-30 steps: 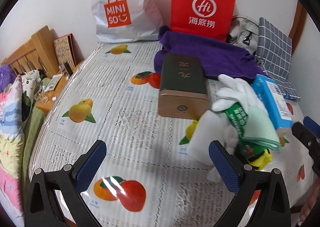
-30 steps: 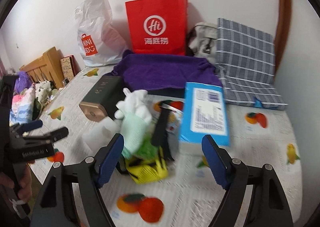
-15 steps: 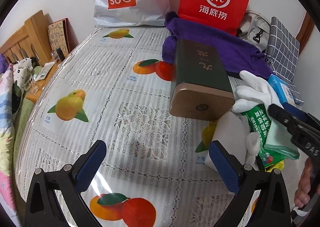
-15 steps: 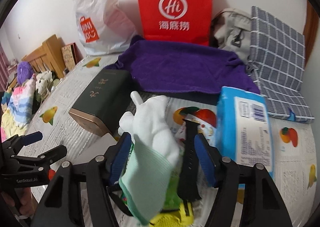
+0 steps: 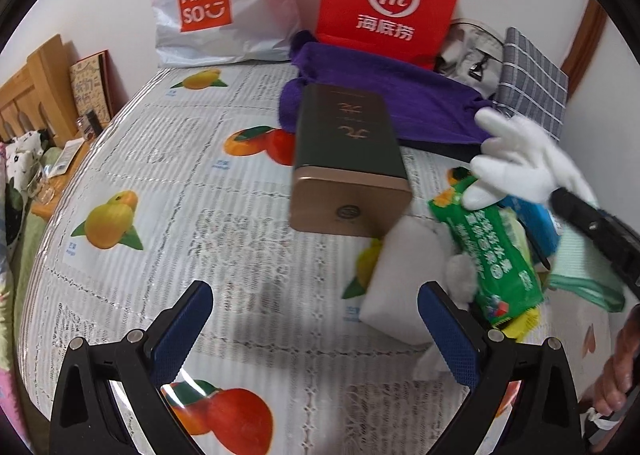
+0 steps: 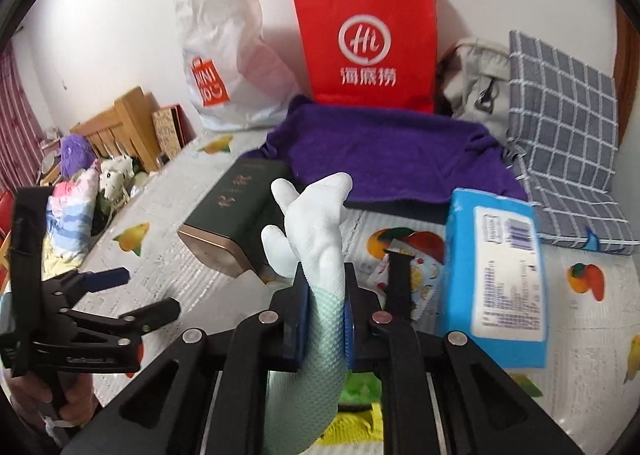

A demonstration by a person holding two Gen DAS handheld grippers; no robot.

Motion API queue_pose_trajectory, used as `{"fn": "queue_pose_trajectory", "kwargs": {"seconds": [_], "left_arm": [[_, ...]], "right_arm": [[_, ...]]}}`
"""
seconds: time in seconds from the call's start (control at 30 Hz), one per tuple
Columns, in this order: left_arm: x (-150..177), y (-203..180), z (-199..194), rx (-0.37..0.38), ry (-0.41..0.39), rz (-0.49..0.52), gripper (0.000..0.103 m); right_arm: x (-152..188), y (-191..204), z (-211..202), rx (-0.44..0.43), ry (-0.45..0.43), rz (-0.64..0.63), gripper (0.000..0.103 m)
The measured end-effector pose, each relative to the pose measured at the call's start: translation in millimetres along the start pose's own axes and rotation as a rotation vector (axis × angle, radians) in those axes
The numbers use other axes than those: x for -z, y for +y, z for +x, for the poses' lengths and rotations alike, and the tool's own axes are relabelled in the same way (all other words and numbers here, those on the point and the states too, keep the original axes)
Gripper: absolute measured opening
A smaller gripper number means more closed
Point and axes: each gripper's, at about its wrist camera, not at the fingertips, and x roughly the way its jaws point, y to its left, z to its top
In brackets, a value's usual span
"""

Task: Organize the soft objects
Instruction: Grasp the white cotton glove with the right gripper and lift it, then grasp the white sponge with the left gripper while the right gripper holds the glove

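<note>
Your right gripper [image 6: 325, 309] is closing on the white knitted work glove with the pale green cuff [image 6: 316, 223]: the blue pads already pinch the cuff between them, and the glove's fingers stick up beyond the tips. Your left gripper [image 5: 316, 329] stands wide open with nothing between its fingers [image 5: 182, 325], just short of the white foam block [image 5: 400, 275].

The risk is the grip itself. You hold only soft, stretchy cuff, so the glove may slide out if you lift fast or before the jaws finish closing.

Below and just past the right fingers lie the green printed snack packet [image 5: 492, 251], the yellow mesh cloth [image 6: 352, 427] and a black strap [image 6: 400, 283]; whether the glove is snagged on any of them I cannot tell. If it is, the pile could drag along.

Just left of the glove's fingers sits the dark green tin with the gold end [image 6: 230, 219], and a sideways swing might knock it.
</note>
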Motion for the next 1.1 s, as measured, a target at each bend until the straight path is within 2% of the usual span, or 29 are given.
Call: {"fn": "queue_pose_trajectory", "kwargs": {"seconds": [0.1,0.27,0.43,0.53,0.63,0.7,0.77,0.87,0.9,0.93,1.0,1.1], "left_arm": [[2.3,-8.8,3.1,0.010,0.009,0.018,0.103],[5.1,-22.3,15.7,0.020,0.033,0.050,0.103],[3.5,-34.7,26.4,0.038,0.044,0.090,0.103],[5.5,-45.8,36.3,0.018,0.065,0.142,0.103],[7.7,-50.6,43.7,0.012,0.073,0.154,0.103],[9.4,-48.3,44.5,0.049,0.076,0.128,0.089],[11.6,-44.9,41.9,0.085,0.086,0.109,0.066],[16.0,-37.4,30.6,0.051,0.069,0.118,0.060],[16.6,-33.8,28.1,0.035,0.066,0.117,0.059],[17.4,-29.1,26.2,0.022,0.065,0.112,0.054],[20.0,-17.8,24.1,0.011,0.080,0.093,0.049],[24.6,-6.4,21.0,-0.005,0.089,0.085,0.049]], "right_arm": [[3.9,-6.0,-24.4,-0.015,-0.034,0.009,0.014],[24.1,-22.9,-58.7,0.019,-0.050,0.010,0.014],[51.8,-52.9,-75.4,0.071,-0.007,0.051,0.014],[67.4,-62.4,-75.7,0.076,0.028,0.051,0.014],[86.4,-70.9,-69.2,0.067,0.079,0.071,0.016],[99.2,-78.2,-59.5,0.077,0.113,0.100,0.017],[109.9,-84.6,-48.1,0.083,0.155,0.129,0.017],[120.3,-89.5,-38.8,0.099,0.181,0.138,0.017],[121.8,-90.3,-37.8,0.104,0.182,0.136,0.022],[123.9,-91.6,-36.8,0.109,0.182,0.133,0.025],[126.6,-95.3,-35.5,0.120,0.176,0.136,0.041],[129.1,-101.4,-35.5,0.120,0.166,0.148,0.047]]}}
